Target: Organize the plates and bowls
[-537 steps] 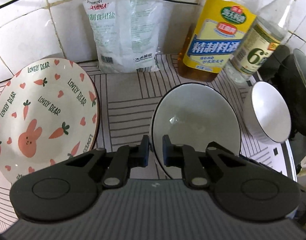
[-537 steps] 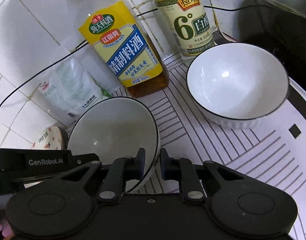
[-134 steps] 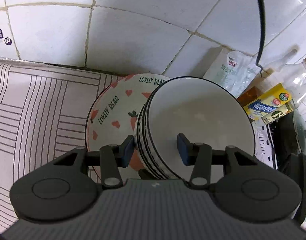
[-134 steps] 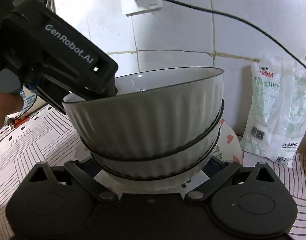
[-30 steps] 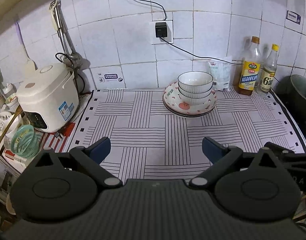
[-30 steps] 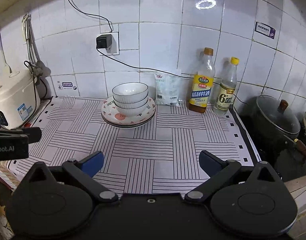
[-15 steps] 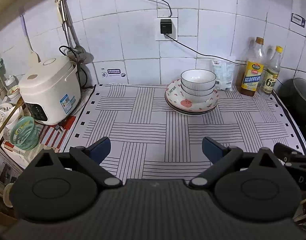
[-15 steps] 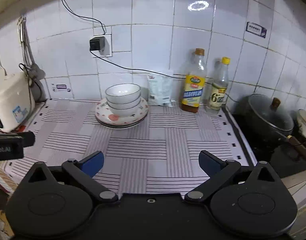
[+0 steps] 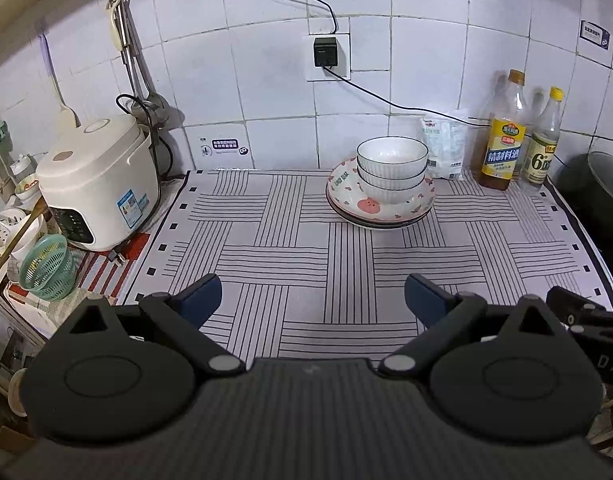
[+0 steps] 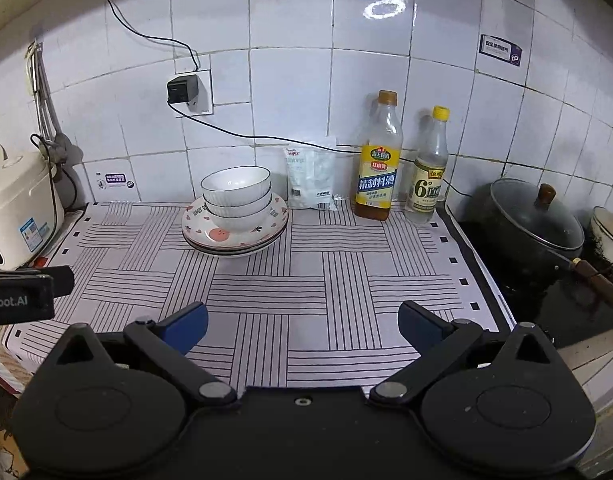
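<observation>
Three white ribbed bowls (image 9: pixel 390 172) (image 10: pixel 237 198) sit nested in one pile on a stack of plates (image 9: pixel 346 200) (image 10: pixel 194 220), the top one printed with carrots and a pink bear. The pile stands at the back of the striped counter mat by the tiled wall. My left gripper (image 9: pixel 312 298) hangs open and empty over the mat's front edge, far from the pile. My right gripper (image 10: pixel 302 324) is also open and empty, at the front edge. The left gripper's body shows at the left edge of the right wrist view.
A white rice cooker (image 9: pixel 94 188) stands at the left with a green basket (image 9: pixel 46 266) below it. A salt bag (image 10: pixel 310 178) and two bottles (image 10: pixel 376 160) line the wall right of the pile. A lidded black pot (image 10: pixel 534 220) sits on the stove at right.
Both grippers stay open and drawn back from the pile. The views have shifted slightly, the right one panning a little further right.
</observation>
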`<state>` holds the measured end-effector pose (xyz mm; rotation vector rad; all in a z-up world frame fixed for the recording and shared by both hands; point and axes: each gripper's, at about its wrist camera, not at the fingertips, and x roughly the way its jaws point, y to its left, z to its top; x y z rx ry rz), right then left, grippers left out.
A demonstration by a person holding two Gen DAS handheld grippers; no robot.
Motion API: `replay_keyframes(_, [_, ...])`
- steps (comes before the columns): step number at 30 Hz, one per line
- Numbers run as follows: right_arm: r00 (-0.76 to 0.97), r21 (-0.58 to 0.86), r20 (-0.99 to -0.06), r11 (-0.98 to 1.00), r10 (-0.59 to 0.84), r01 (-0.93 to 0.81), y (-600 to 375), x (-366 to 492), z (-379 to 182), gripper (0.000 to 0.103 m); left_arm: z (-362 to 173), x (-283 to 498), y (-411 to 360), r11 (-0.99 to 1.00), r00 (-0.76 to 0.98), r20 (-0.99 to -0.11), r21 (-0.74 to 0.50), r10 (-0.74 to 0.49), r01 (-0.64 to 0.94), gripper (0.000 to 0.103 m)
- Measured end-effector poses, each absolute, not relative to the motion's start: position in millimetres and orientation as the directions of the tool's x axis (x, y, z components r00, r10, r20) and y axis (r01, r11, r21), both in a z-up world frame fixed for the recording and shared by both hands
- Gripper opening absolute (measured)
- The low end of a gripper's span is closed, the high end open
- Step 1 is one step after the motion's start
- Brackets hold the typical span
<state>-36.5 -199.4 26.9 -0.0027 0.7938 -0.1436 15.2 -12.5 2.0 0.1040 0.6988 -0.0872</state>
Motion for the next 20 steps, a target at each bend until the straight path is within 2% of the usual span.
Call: replay_keyframes(20, [0.681, -0.051, -0.722, 0.991, -0.123, 0.125, -203.5, -32.9, 19.7, 0.102, -3.1, 17.9, -14.7, 0.99, 0.766, -0.643, 0.098, -0.017, 0.104, 0.099])
